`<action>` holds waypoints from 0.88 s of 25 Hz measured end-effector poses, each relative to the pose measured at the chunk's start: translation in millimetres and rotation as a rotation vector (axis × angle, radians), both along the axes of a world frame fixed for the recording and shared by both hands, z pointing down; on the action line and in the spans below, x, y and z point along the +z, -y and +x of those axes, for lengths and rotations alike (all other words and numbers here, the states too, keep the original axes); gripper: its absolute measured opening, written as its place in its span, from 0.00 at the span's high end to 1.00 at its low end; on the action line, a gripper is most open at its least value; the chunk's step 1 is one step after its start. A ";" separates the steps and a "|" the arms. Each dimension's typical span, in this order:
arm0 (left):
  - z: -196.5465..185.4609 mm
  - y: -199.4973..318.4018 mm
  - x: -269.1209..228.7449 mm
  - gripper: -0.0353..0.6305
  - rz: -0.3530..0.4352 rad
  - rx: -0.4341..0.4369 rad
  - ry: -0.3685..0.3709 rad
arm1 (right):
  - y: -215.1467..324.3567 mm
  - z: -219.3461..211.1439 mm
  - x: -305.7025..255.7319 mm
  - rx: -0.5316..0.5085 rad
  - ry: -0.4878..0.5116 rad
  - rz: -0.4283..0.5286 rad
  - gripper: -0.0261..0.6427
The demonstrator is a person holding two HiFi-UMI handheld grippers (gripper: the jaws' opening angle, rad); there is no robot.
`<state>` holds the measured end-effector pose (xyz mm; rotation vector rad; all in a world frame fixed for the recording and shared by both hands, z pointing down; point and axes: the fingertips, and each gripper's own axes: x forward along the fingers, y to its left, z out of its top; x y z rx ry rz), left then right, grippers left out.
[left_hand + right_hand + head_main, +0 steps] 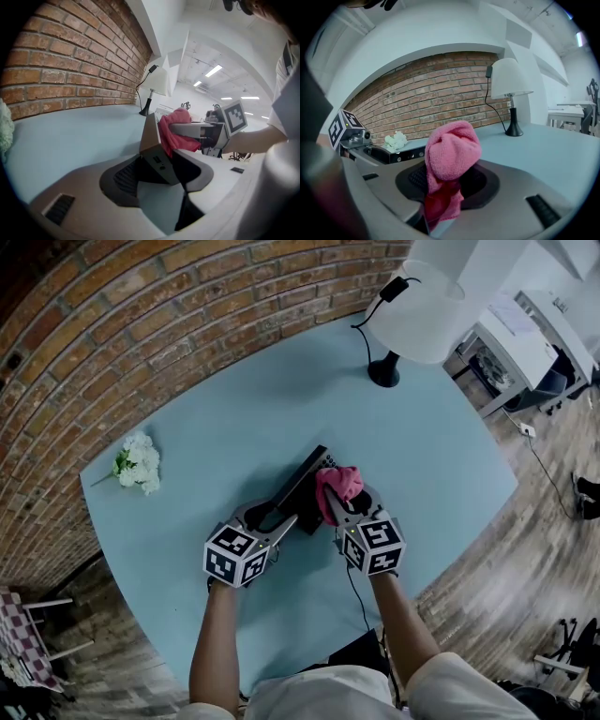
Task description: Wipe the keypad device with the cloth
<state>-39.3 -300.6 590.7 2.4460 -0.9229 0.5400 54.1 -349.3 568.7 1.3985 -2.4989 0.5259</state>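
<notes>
Keypad device (302, 486): flat, hard-edged slab, dark and glossy from above, plain grey along its narrow side, with a small port there. Stands tipped up on edge near the middle of the desk (216, 418), near end clamped between the jaws of the left gripper (272, 515).

Cloth (339, 481): pink, soft, with a nubby towel-like weave, bunched into a rounded lump with a limp, darker tail hanging below. Pinched tight in the right gripper (350, 502) and held against the raised face of the device, just beside the left gripper's jaw tips.

Both grippers of grey moulded plastic, with broad curved jaws, dark ribbed pads and a cube of black-and-white square markers on each.

Desk smooth, matte, pale blue, with rounded corners. At the far edge, a lamp (412, 296) with a white drum shade, slim black stem, round black foot and black cord. Near the left edge, well apart from the device, a small bunch of white flowers (139, 463) with green leaves. Beyond, a rough red brick wall (141, 315); to the right, a wood plank floor (487, 568).
</notes>
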 end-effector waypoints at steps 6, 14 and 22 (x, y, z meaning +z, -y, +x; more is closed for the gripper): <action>0.2 0.0 0.4 0.58 0.005 -0.015 -0.004 | 17.3 22.4 4.0 0.073 -0.023 -0.008 0.72; 0.0 0.0 0.6 0.58 0.002 -0.015 -0.005 | 29.7 44.7 14.7 0.160 -0.092 -0.040 0.72; -0.5 0.3 1.3 0.58 -0.003 -0.025 -0.005 | -12.0 51.5 9.0 0.131 -0.012 -0.032 0.72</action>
